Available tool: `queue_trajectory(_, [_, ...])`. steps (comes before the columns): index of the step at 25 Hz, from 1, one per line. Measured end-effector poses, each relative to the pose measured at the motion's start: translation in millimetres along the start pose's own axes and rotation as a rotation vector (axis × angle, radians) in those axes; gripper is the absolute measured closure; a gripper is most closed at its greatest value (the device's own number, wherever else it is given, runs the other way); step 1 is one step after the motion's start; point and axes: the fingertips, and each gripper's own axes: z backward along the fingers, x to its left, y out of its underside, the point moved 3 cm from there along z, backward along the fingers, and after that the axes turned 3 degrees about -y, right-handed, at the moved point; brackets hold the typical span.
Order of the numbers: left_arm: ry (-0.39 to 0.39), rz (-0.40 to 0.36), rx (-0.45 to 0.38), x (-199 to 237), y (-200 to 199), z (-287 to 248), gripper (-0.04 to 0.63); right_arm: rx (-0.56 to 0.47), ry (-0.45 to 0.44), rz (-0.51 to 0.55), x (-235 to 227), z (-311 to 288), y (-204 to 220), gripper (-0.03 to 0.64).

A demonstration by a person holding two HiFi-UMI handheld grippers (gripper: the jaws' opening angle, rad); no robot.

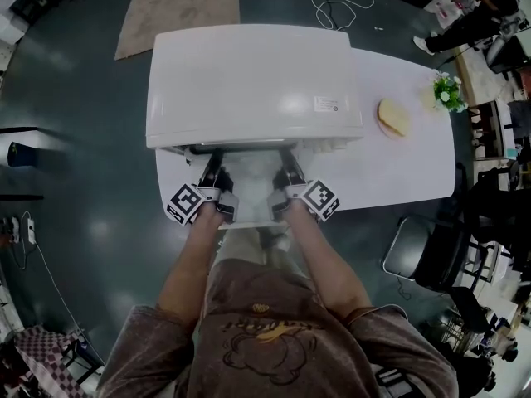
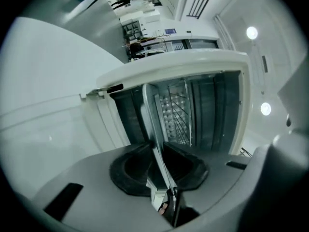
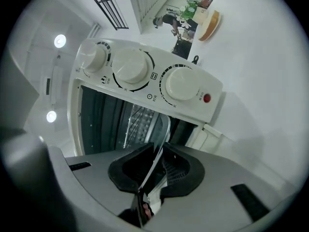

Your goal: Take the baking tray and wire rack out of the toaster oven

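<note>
Two grips on the tray [image 2: 149,112], pull-out about to begin.
Left gripper [image 2: 155,146] and right gripper [image 3: 159,149] pinch its front rim; it lies in the open oven [image 1: 249,81] beside the rack [image 2: 176,115]. Next likely needs a straight, level draw over the counter [image 1: 398,168].

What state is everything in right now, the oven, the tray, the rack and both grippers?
toaster oven, door open
baking tray, in the oven, front edge gripped
wire rack, inside the oven
left gripper, shut on the baking tray
right gripper, shut on the baking tray
</note>
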Motion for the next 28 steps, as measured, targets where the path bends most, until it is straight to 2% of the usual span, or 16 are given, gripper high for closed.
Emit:
queue_trajectory(11, [-0.008,0.007,0.013,9,26,62,0.528,0.044,-0.004,-0.013,-1,59,33,0.569])
queue_trajectory(19, [-0.042,0.008,0.031,15,57,110,0.528,0.088,-0.006,-0.009,-3,110,50,0.571])
queue_trajectory(28, [-0.024,0.032,0.021,12,83,156,0.528,0.114,-0.042,0.013,3,158,65,0.572])
